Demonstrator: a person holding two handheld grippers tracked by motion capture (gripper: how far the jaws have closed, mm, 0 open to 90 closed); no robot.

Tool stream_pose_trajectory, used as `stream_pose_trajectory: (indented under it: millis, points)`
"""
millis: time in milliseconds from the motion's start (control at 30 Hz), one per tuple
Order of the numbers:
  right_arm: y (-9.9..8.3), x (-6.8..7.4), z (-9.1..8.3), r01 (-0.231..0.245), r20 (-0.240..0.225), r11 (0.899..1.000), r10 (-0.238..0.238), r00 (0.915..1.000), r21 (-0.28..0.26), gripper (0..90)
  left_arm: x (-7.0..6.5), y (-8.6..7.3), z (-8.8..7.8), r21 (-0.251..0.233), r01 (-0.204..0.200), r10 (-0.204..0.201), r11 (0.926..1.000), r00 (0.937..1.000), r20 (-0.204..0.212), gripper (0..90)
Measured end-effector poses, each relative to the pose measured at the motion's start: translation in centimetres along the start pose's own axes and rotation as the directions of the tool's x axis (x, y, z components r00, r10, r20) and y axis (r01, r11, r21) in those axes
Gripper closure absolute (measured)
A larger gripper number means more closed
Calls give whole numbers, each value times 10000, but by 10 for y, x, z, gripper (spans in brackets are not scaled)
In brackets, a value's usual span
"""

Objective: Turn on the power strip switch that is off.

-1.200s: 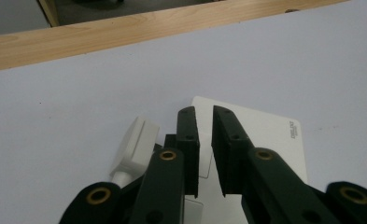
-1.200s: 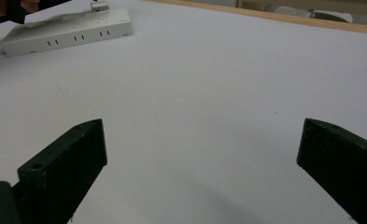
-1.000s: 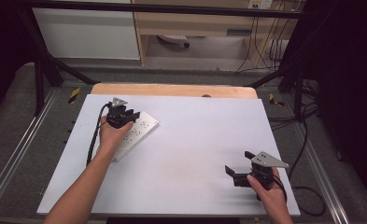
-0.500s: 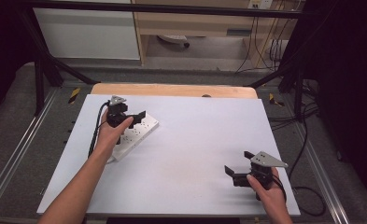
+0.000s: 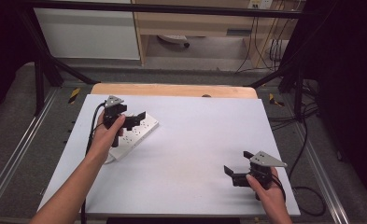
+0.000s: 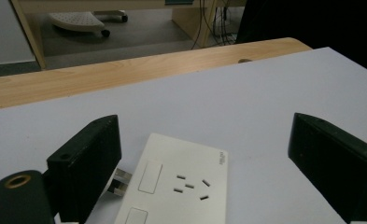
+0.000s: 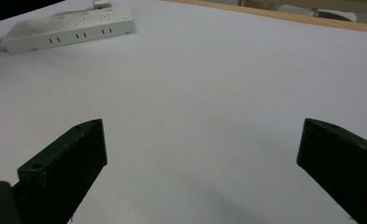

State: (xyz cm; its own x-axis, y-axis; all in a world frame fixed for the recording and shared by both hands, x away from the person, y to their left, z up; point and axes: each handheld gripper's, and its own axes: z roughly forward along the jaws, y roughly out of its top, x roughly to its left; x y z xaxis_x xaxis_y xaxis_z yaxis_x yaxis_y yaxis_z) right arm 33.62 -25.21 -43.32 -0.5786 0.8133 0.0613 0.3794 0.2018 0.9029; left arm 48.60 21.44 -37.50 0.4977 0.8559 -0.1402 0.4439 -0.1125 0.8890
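The left claw [image 5: 137, 119] sits at about ten o'clock in the high view, held in the person's left hand [image 5: 107, 135], whose bare forearm runs up from the bottom edge near seven o'clock. Its jaws have just been opening and now stand wide apart, pointing toward three o'clock with nothing pressed between the pads. The right claw [image 5: 233, 173] sits at about five o'clock, gripped by the right hand [image 5: 265, 189] that enters from the bottom edge. Its jaws point toward nine o'clock and are spread wide, empty, low over the counter [image 5: 195, 154].
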Motion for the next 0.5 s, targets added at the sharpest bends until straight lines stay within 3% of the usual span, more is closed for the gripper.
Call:
stream_pose_trajectory:
  millis: [133,500]
  points:
    - [0,1,1,20,-23,10000,-20,10000,37,20,-2,-1,-12,-120,168,-166,9998,9997,188,95]
    - [0,1,2,0,-27,10000,0,10000,92,20,-4,-7,-38,-375,90,-81,9993,9997,238,93]
